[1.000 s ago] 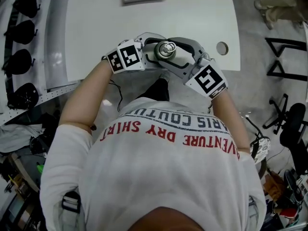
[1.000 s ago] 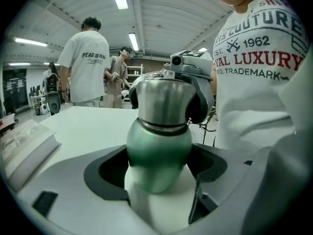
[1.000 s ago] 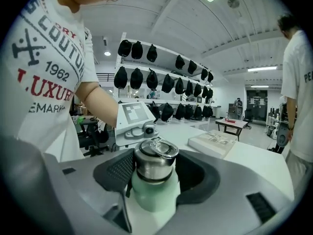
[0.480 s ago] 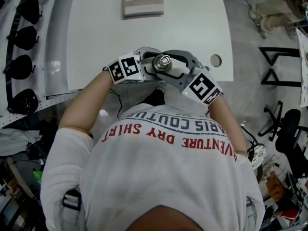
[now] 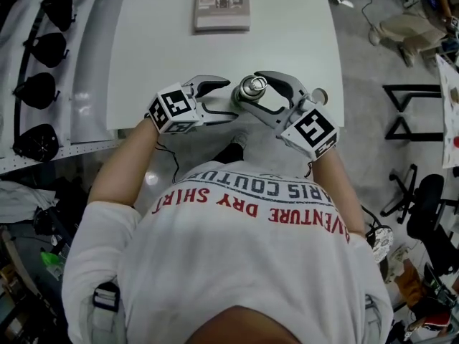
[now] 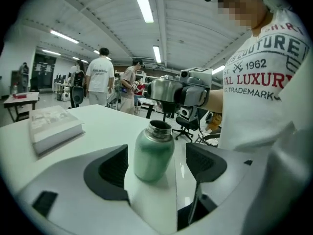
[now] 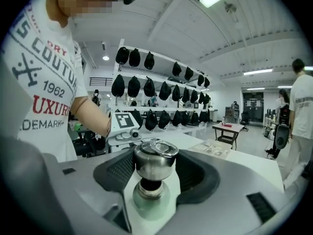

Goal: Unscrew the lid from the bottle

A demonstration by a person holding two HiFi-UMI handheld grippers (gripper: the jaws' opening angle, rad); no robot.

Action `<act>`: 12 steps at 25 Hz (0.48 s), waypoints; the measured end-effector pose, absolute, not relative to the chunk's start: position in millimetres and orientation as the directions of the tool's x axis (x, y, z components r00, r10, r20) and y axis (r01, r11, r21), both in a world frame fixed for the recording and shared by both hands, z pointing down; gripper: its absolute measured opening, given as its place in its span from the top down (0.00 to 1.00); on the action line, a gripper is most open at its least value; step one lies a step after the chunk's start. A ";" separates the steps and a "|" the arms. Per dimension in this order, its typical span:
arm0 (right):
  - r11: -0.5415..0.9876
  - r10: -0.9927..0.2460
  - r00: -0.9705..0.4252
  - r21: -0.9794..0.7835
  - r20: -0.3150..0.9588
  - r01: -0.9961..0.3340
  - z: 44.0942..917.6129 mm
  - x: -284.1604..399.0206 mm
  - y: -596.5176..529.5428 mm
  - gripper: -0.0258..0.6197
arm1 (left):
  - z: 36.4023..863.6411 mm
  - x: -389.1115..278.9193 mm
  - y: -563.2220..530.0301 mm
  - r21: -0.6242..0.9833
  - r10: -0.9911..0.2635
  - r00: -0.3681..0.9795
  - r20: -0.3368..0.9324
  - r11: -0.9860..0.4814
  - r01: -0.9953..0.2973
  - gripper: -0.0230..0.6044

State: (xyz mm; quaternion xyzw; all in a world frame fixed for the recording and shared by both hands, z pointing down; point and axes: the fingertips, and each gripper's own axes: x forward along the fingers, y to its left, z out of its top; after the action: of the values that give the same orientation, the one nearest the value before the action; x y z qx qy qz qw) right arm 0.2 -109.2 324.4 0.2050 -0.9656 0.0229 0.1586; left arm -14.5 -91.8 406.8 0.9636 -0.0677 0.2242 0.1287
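A green metal bottle [image 6: 153,153] stands upright near the front edge of the white table [image 5: 158,49], its mouth uncovered. My right gripper [image 7: 155,173] is shut on the steel lid [image 7: 155,163], which hangs just above the bottle's neck [image 7: 149,195] with a dark gap between them. From the head view only the lid [image 5: 252,87] shows, hiding the bottle beneath it. My left gripper [image 5: 222,99] is open to the left of the bottle. In the left gripper view the bottle sits ahead between the jaws, and neither pad touches it.
A book [image 5: 222,4] lies at the table's far edge. A round cable hole [image 5: 320,95] is in the table by the right gripper. Racks of dark helmets [image 5: 36,49] line the left side. People stand in the background [image 6: 100,75].
My left gripper has let go of the bottle and drawn back to the left, jaws now open. The right gripper stays on the lid.
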 end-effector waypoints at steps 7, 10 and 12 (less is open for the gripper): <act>0.845 -0.523 -0.829 -0.010 0.195 -0.535 275.0 18.9 -85.5 0.55 | 331.8 -33.5 -82.6 0.179 -0.327 0.884 0.334 -0.899 -0.400 0.57; 0.807 -0.583 -0.798 -0.008 0.151 -0.590 251.3 28.0 -68.6 0.55 | 291.2 -31.8 -71.9 0.153 -0.424 0.865 0.269 -0.868 -0.473 0.79; 0.786 -0.612 -0.781 -0.016 0.125 -0.619 237.2 34.6 -55.9 0.55 | 265.1 -26.0 -58.9 0.185 -0.455 0.861 0.225 -0.848 -0.497 0.85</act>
State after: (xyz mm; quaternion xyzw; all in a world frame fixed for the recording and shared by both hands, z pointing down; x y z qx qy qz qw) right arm 34.6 -55.9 237.2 0.3263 -0.9432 0.0279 0.0566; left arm -26.0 -58.9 265.1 0.9573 -0.2486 0.0868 0.1192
